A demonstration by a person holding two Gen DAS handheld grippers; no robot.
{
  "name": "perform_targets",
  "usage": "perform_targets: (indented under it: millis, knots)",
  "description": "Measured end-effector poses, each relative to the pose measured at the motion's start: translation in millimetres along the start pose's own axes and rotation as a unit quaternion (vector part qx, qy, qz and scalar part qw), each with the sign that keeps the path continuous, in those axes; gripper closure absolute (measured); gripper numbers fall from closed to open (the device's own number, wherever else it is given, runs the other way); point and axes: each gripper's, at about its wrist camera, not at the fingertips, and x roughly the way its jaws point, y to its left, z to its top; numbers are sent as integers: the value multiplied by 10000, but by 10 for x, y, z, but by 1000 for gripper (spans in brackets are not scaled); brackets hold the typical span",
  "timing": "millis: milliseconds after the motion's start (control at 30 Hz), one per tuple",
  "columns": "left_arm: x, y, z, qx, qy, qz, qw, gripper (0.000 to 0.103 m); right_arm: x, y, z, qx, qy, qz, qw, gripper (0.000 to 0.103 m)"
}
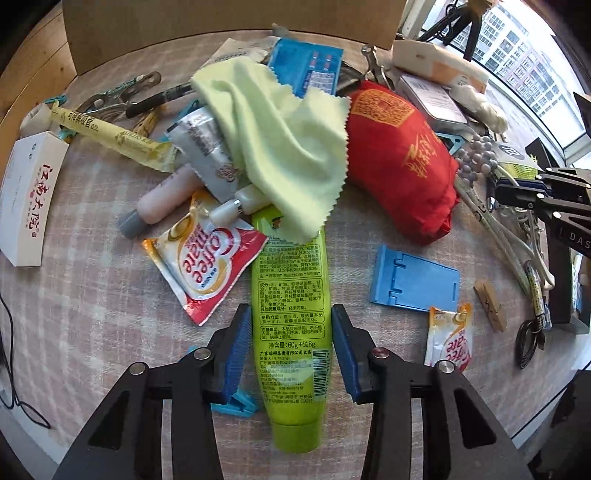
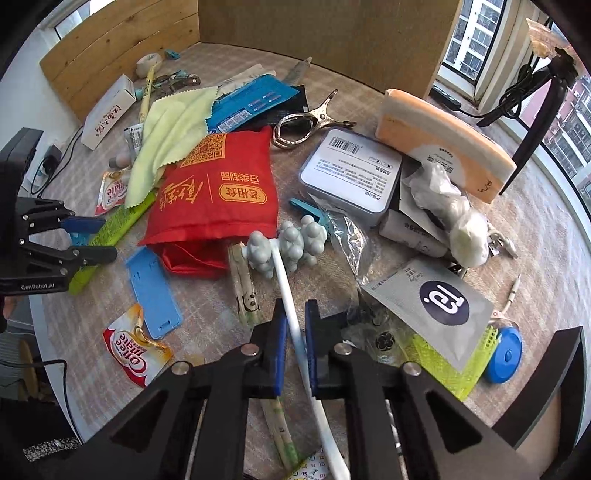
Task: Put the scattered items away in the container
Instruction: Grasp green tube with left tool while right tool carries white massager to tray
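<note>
A lime-green tube [image 1: 291, 280] lies lengthwise on the checked tablecloth, its far end under a pale yellow-green cloth [image 1: 280, 140]. My left gripper [image 1: 291, 310] straddles the tube, both blue pads against its sides; the right wrist view shows the same gripper [image 2: 83, 236] on the tube [image 2: 122, 221]. My right gripper [image 2: 296, 304] is shut on the white handle [image 2: 286, 288] of a massager with grey knobbly balls [image 2: 291, 243]. A cardboard box [image 2: 325, 33] stands at the back of the table.
Clutter surrounds both grippers: red cloth bag [image 1: 402, 155], blue plastic stand [image 1: 415, 284], Coffee-mate sachets [image 1: 207, 266], white carton [image 1: 29, 195], metal tin [image 2: 351, 170], orange-and-white box [image 2: 443, 136], grey pouch [image 2: 436, 306], yellow mesh [image 2: 454, 365], blue tape measure [image 2: 506, 354], metal clamp [image 2: 306, 125].
</note>
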Motion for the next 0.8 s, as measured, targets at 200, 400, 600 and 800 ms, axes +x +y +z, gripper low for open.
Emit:
perform_targets:
  millis: [200,400,600,800]
  knots:
    - [-55,-88,-67,92,-53,-122,9999,63,76,47,33,-23,65,-16,10000,95]
    - [-247,-1,-335,141,-191,-422,9988,63,-102,29,-1,147,-136,256,9995,97]
    - [-434,104,-122,44,-410,-590,9974,63,-386,-51,-45,519,-470,545,9961,98]
    - [-665,-23,-75,176,-702,-677,9951,63,-703,-64,-128,811,-899,695,9902,99]
